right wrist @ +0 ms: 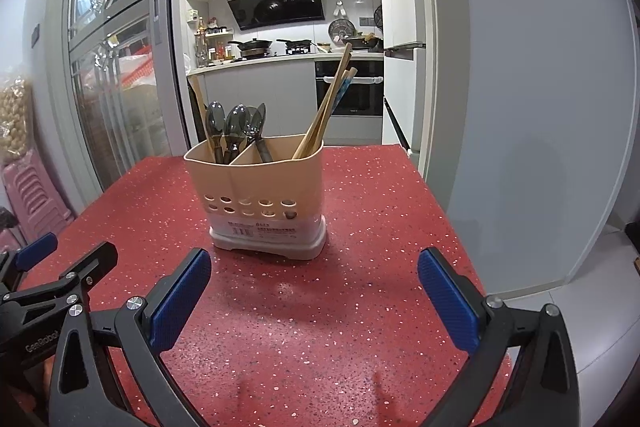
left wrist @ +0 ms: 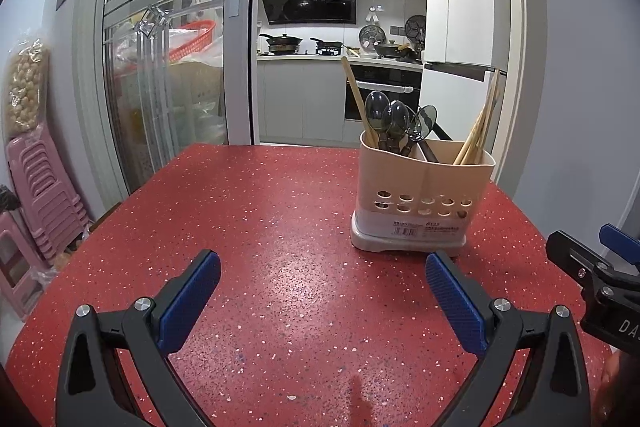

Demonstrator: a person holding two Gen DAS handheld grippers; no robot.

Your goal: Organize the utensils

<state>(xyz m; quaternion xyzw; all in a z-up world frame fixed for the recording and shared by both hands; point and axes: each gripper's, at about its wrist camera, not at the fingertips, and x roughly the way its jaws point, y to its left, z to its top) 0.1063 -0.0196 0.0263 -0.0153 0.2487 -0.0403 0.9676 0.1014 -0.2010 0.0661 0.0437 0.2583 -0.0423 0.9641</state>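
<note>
Left tongs (left wrist: pixel 322 301), right tongs (right wrist: pixel 314 297) wide open, empty; chopsticks (right wrist: pixel 324 107) upright in holder (right wrist: pixel 256 195), leaning right.

"GeeRobot" stands on the left claw (right wrist: pixel 60 259); the holder's label (right wrist: pixel 244 227) is unreadable.

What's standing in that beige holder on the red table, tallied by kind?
Dark spoons: 4
Wooden chopsticks: about 5, bunched and hard to separate
Total: about 9
</note>
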